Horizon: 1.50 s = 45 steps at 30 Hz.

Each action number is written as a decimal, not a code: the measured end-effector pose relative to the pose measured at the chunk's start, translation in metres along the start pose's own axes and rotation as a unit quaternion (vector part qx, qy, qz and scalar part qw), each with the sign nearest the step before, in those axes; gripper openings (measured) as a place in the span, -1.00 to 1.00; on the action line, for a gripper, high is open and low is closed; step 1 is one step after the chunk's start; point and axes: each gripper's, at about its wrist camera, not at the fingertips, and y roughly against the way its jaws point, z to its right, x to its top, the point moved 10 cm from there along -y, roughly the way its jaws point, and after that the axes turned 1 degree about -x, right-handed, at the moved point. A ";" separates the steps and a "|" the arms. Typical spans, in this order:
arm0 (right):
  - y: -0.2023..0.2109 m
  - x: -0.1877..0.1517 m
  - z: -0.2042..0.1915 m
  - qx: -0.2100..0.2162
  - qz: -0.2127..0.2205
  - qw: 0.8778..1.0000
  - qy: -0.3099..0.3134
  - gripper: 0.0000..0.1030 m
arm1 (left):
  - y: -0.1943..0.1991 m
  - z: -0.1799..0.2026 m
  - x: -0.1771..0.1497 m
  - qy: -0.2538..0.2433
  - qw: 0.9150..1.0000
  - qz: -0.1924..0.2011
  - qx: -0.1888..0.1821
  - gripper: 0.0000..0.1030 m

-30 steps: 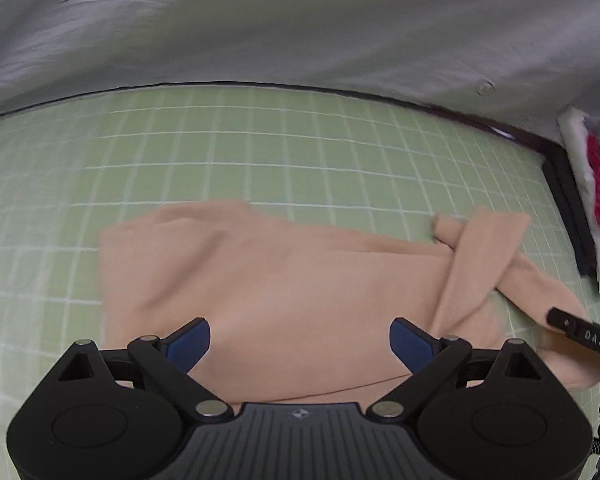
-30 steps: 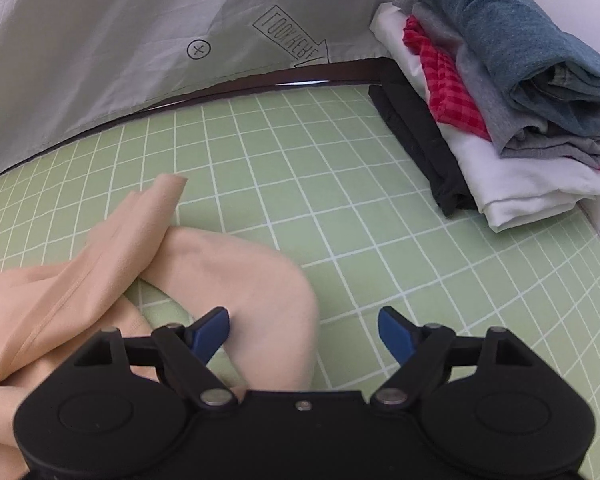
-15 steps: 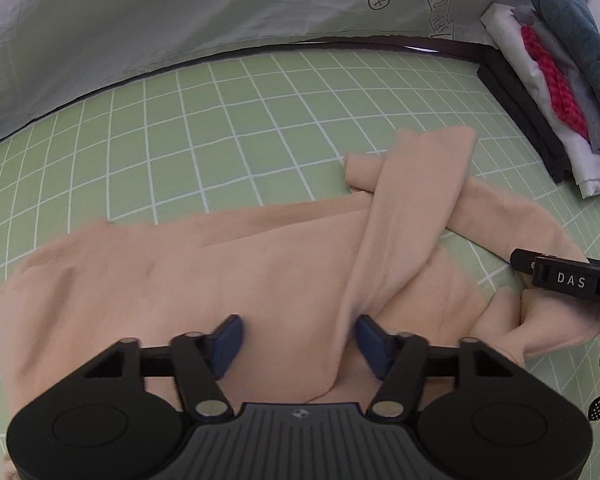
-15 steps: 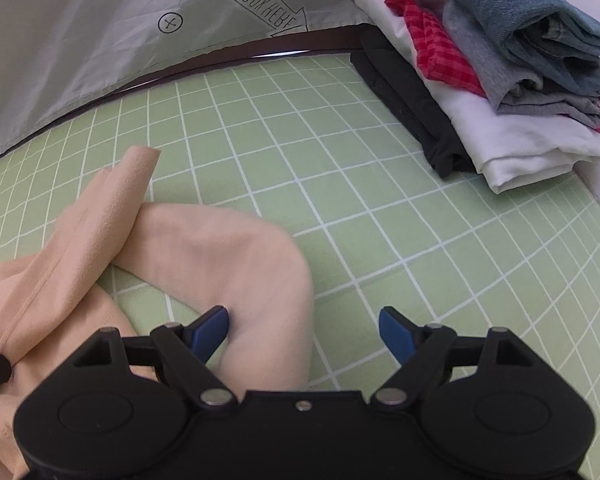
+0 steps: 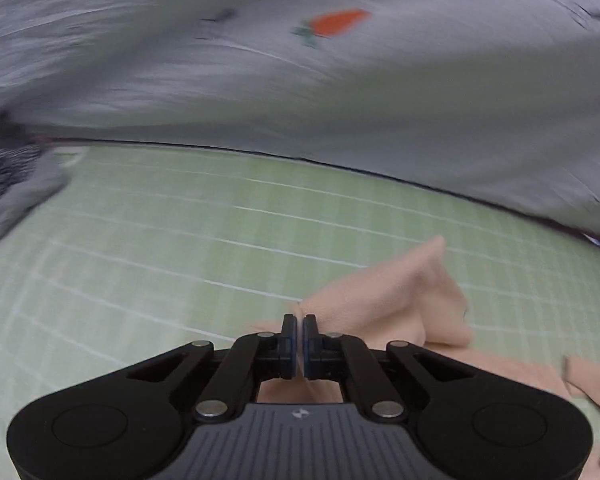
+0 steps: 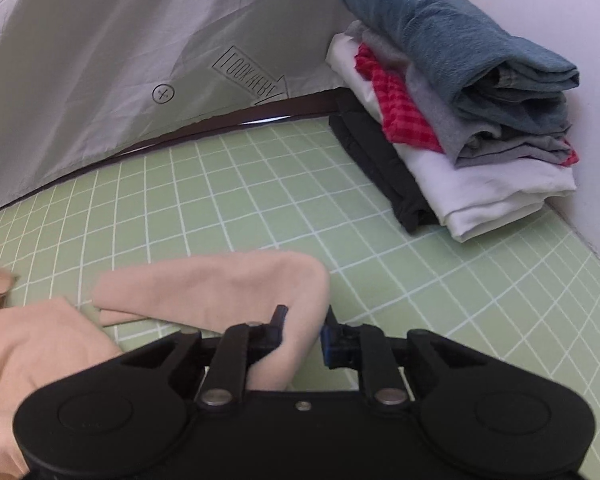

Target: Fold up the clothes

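Observation:
A peach garment lies crumpled on the green grid mat. My left gripper is shut on an edge of the peach garment, with a thin layer of cloth pinched between its blue pads; this view is blurred by motion. In the right wrist view the peach garment spreads from the left to the middle, one sleeve-like fold lying across the mat. My right gripper is shut on the rounded end of that fold, cloth bunched between its fingers.
A stack of folded clothes, blue on top, then grey, red check, white and black, stands at the mat's far right. A grey printed sheet hangs behind the mat. A dark patterned cloth lies at the far left edge.
Both grippers went from open to shut on the peach garment. The left gripper swung left and now faces the mat's left side; the right moved forward onto the fold's end.

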 end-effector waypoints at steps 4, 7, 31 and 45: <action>0.001 -0.004 0.012 -0.027 -0.009 1.000 0.000 -0.64 | 0.003 -0.126 0.007 0.060 0.987 0.009 0.149 -0.93; 0.006 -0.003 0.009 -0.036 -0.008 0.999 0.011 -0.37 | 0.011 -0.189 -0.008 0.105 0.977 -0.016 0.184 -0.89; -0.038 -0.011 -0.178 0.211 -0.094 0.957 0.173 0.38 | -0.039 0.054 0.000 -0.163 0.977 -0.071 -0.114 0.24; -0.028 0.047 -0.253 0.300 0.010 0.913 0.277 -0.89 | -0.048 0.021 0.019 -0.082 0.993 -0.023 -0.088 -0.75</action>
